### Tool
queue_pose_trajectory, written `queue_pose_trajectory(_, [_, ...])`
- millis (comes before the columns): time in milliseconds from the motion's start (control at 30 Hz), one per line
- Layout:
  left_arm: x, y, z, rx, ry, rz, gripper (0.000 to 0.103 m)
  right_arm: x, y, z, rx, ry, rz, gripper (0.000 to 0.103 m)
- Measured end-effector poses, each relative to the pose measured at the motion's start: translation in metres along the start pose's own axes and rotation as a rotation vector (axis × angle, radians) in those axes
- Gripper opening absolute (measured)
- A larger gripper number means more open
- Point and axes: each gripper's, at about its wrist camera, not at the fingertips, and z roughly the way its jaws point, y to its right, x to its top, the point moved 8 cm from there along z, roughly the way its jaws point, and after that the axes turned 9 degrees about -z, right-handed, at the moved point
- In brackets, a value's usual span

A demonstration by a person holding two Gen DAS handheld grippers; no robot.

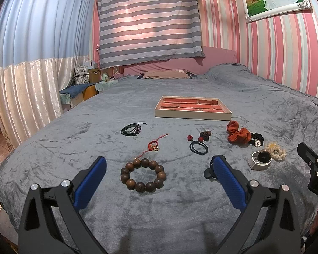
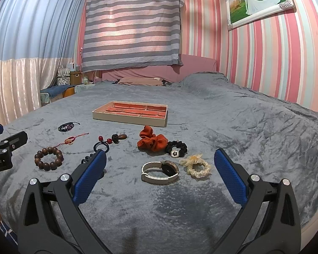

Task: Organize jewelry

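With both grippers' jaws spread wide and empty, the wooden bead bracelet [image 1: 143,176] could sink into the bed's plush blanket [image 1: 180,211] and slip a pinch.

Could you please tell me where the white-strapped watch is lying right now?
In the right wrist view the watch lies on the grey blanket between the open right gripper's fingers, beside the cream scrunchie.

A grey plush blanket [image 2: 243,127] covers the bed. The tray [image 2: 129,119] has cream walls and a brick-red lining. At the tray's 8 o'clock lies a dark brown bead bracelet [image 2: 49,158]; at its 6 o'clock a rust-orange scrunchie [image 2: 151,140], a black scrunchie [image 2: 177,146], a cream scrunchie [image 2: 196,165] and a white-strapped watch [image 2: 160,172]. Both grippers' pads [image 2: 89,177] are blue. The wallpaper [image 2: 275,53] is pink-and-white striped.
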Motion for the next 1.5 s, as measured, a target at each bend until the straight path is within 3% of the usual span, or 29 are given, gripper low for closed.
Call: queue_pose_trajectory(1500, [-0.0032, -0.0018, 0.0043, 0.007, -0.008, 0.002, 0.099, -0.0051, 0.0021, 0.0035, 0.0, -0.016, 0.004, 0.099])
